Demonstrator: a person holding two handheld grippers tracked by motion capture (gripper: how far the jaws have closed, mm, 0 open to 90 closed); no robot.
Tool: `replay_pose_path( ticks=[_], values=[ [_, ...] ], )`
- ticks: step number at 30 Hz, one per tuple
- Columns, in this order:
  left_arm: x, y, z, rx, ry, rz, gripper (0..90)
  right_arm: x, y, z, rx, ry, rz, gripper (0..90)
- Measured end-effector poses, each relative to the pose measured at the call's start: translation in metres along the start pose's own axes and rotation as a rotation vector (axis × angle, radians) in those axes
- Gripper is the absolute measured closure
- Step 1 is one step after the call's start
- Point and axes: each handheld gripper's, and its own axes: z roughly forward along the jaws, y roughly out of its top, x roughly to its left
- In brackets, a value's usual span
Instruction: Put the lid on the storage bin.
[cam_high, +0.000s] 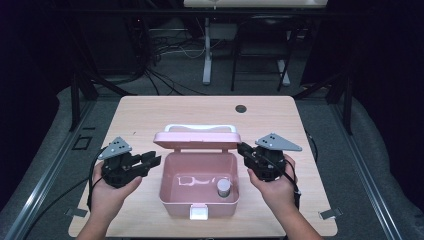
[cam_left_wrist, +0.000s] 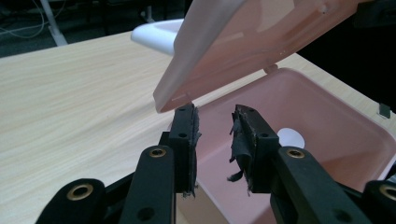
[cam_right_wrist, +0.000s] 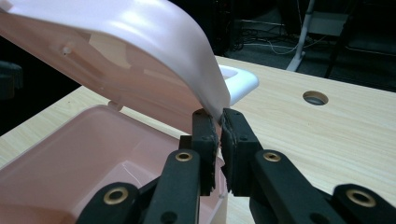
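Note:
A pink box (cam_high: 172, 202) stands in the middle of the table, its lid (cam_high: 196, 140) raised and tilted back, with a white handle (cam_high: 200, 128) behind it. Inside, at the right, stands a small cylinder (cam_high: 223, 187) with a pale cap (cam_left_wrist: 290, 138). My right gripper (cam_high: 242, 148) is shut on the lid's right corner edge (cam_right_wrist: 212, 105). My left gripper (cam_high: 155, 159) is open at the box's left rim, its tips (cam_left_wrist: 215, 116) just under the lid's left corner (cam_left_wrist: 163, 100), with nothing between them. Both hands hold the grippers from below.
A white latch (cam_high: 199, 214) sits on the box's front wall. A round hole (cam_high: 241, 108) is in the tabletop (cam_high: 140, 120) behind the box. Bare wood lies left and right of the box. Another desk's legs (cam_high: 206, 55) and cables are on the floor beyond.

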Motion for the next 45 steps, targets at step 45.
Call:
replay_pose_path(
  ticks=[45],
  values=[
    [-0.012, 0.034, -0.015, -0.037, 0.023, 0.056, 72.8, -0.007, -0.010, -0.012, -0.010, 0.040, 0.008, 77.2]
  ],
)
